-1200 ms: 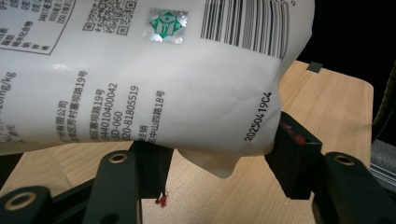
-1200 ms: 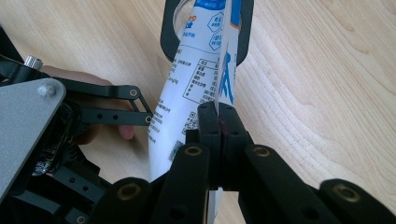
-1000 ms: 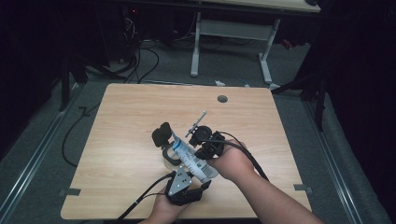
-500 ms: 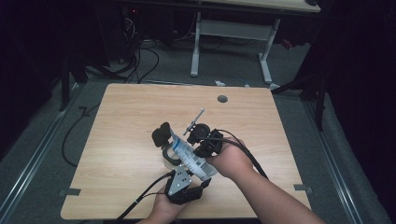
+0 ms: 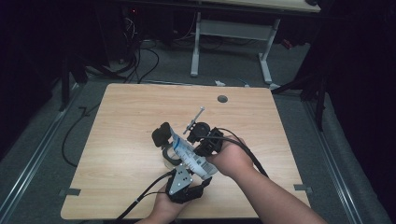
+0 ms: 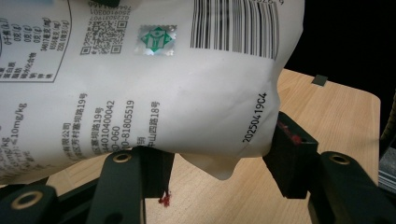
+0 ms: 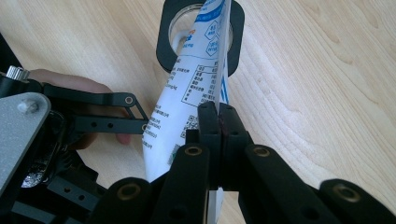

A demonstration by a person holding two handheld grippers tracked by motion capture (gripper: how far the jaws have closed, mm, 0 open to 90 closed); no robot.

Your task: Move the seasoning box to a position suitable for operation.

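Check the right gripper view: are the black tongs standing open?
No, the right tongs are shut on the edge of the white printed plastic pouch.

The bag [image 6: 140,79] runs off the left gripper view's top and left edges; its fine print is too small to read. The bag hides part of the black ring [image 7: 164,39].

1. I see a light wooden table [image 5: 121,126] with a round cable hole [image 5: 222,99].
2. Grey floor [image 5: 46,140] lies around it, crossed by loose black cables [image 5: 140,70].
3. A second desk's white legs [image 5: 195,46] stand behind, in a dark room.
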